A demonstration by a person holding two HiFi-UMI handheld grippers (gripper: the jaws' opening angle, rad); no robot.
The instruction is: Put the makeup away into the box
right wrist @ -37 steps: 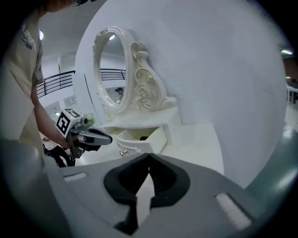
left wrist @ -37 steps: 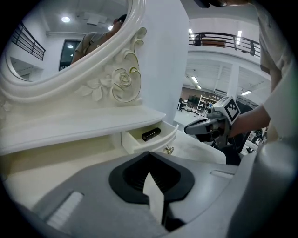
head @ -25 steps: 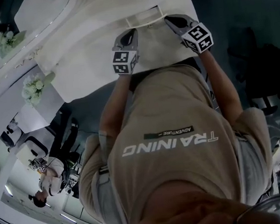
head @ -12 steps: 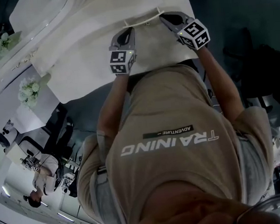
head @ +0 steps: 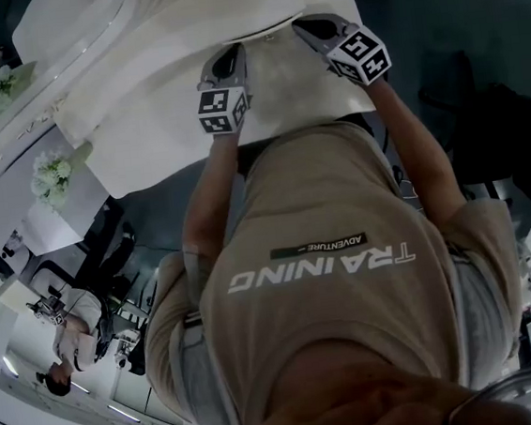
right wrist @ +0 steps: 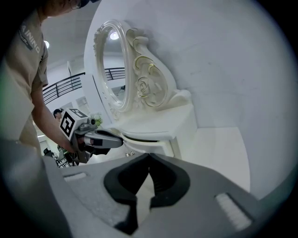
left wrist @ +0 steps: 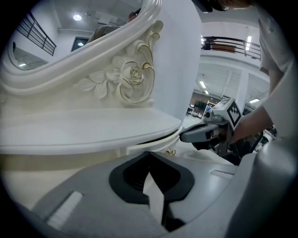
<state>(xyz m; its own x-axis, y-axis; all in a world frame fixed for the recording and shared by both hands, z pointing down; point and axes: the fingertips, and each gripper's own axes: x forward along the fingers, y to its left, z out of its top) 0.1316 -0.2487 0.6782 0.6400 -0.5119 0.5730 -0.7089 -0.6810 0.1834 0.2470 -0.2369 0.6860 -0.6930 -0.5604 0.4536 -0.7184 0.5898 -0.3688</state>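
**A:** While the grey left gripper (head: 233, 52) and the grey right gripper (head: 306, 26) are both pressed together with nothing between them, what could go wrong at the white carved dressing table (head: 282, 101)?

**B:** I think they are near each other at the pale drawer front (left wrist: 135, 147). They could knock together, or closed tips could slide off its small gold knob (left wrist: 171, 150) and scratch the paint. No view shows the makeup or the box.

**A:** And the arms?

**B:** The left forearm (head: 212, 194) and the right forearm (head: 409, 140) reach forward side by side, with the grippers tilted a little downward.
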